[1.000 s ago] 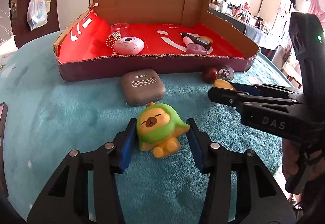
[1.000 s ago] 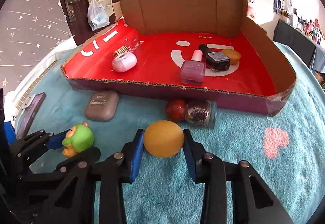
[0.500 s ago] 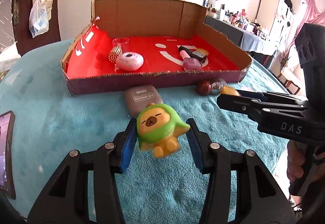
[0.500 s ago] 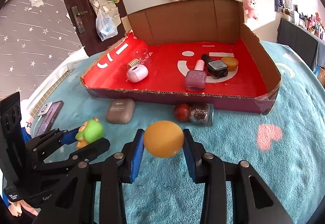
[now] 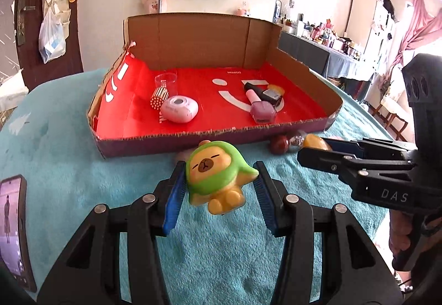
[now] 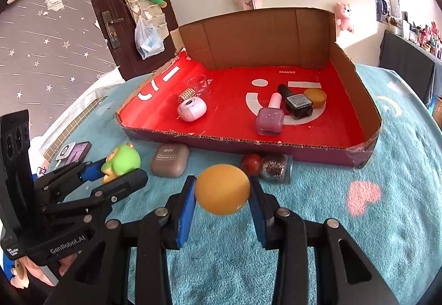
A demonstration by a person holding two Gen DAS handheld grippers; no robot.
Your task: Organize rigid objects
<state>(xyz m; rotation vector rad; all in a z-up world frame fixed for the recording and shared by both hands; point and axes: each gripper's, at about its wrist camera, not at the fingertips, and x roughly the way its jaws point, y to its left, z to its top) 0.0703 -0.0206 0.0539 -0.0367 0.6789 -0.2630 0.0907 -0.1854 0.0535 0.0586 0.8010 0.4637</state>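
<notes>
Above the teal desk [image 6: 386,236] our left gripper [image 5: 218,191] clamps its fingers on the capybara toy [image 5: 216,176] and our right gripper [image 6: 222,200] on the orange ball [image 6: 222,189], which we fear may slip before the cardboard tray [image 6: 276,146].

Bare red floor is lying open mid-tray [image 6: 229,111] between the white case [image 6: 192,110] and nail polishes [image 6: 270,119]; its low front wall [image 6: 248,146] is standing in the way.
</notes>
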